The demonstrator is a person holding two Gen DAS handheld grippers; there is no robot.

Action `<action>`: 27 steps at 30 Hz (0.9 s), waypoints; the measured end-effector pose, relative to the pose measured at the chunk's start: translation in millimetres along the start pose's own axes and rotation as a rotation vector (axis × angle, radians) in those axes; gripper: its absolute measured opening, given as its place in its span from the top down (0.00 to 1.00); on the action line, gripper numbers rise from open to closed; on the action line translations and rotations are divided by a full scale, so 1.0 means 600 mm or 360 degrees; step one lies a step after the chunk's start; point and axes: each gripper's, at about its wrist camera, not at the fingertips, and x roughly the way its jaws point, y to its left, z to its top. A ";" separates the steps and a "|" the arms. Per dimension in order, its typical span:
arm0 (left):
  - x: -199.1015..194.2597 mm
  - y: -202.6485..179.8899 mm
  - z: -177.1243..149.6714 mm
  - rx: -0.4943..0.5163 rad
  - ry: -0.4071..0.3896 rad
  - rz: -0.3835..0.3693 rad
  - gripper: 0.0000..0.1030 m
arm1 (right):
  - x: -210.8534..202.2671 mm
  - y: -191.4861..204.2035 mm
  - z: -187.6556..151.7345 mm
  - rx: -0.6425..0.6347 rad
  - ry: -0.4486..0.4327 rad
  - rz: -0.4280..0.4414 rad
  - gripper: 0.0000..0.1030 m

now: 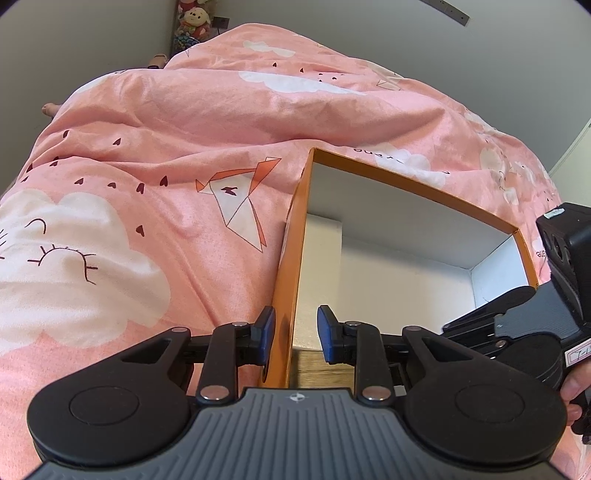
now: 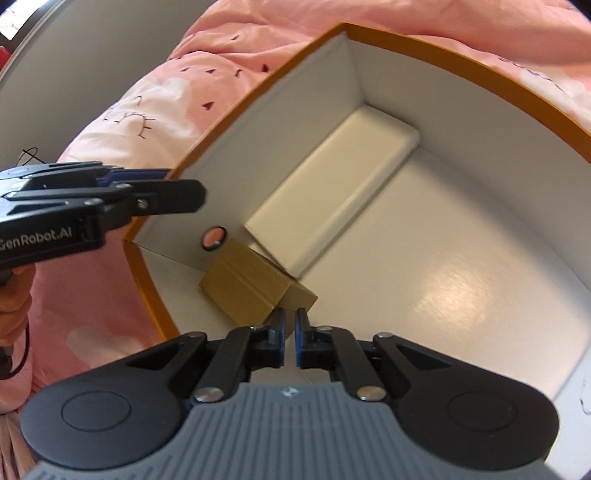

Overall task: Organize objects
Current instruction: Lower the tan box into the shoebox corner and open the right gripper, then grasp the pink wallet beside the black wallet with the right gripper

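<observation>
An open orange cardboard box with white inner walls (image 1: 291,236) sits on a bed covered by a pink quilt printed with white clouds, small dark hearts and an origami bird (image 1: 155,155). The left gripper (image 1: 295,332) straddles the box's near side wall close to a corner: one blue pad (image 1: 266,326) lies against the orange outer face, while the other hangs inside, apart from the white face, so the pictures do not settle whether the wall is truly pinched. In the right wrist view that same tool reaches in from the left edge of the frame to the box rim.

The right gripper (image 2: 290,334) hangs above the inside of the box with its jaws drawn together to a thin slit and nothing between them. Just beyond its fingertips, in the box corner by the left tool, a small tan cardboard carton (image 2: 247,288) rests on the white floor. A long, flat cream-white rounded case (image 2: 332,195) lies along the same side wall, its near end resting on the carton. A round hole (image 2: 213,238) pierces that wall beside the carton, showing pink quilt through it. At the far corner of the bed, plush toys (image 1: 194,22) stand against the wall.
</observation>
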 end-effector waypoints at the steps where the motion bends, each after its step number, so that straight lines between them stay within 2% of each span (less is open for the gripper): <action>1: 0.000 0.000 0.000 -0.0001 0.0000 0.0002 0.70 | 0.002 0.003 0.003 -0.0004 -0.0002 0.0011 0.95; 6: -0.003 0.002 0.001 -0.0004 -0.0006 0.0012 0.70 | 0.015 0.015 0.013 0.0001 -0.0022 0.0051 0.99; 12: -0.022 -0.009 -0.001 0.0051 -0.0056 0.0025 0.70 | 0.018 0.011 0.007 0.0072 -0.0045 0.0043 1.00; 18: -0.071 -0.034 -0.008 0.0142 -0.0139 0.0049 0.70 | -0.038 0.030 -0.021 0.0071 -0.0227 -0.0069 0.96; 23: -0.113 -0.058 -0.023 0.0206 -0.0196 0.0066 0.70 | -0.094 0.069 -0.062 -0.0009 -0.0412 -0.0278 0.95; 27: -0.139 -0.076 -0.045 0.0254 -0.0193 0.0054 0.69 | -0.140 0.091 -0.094 -0.0003 -0.0518 -0.0315 0.95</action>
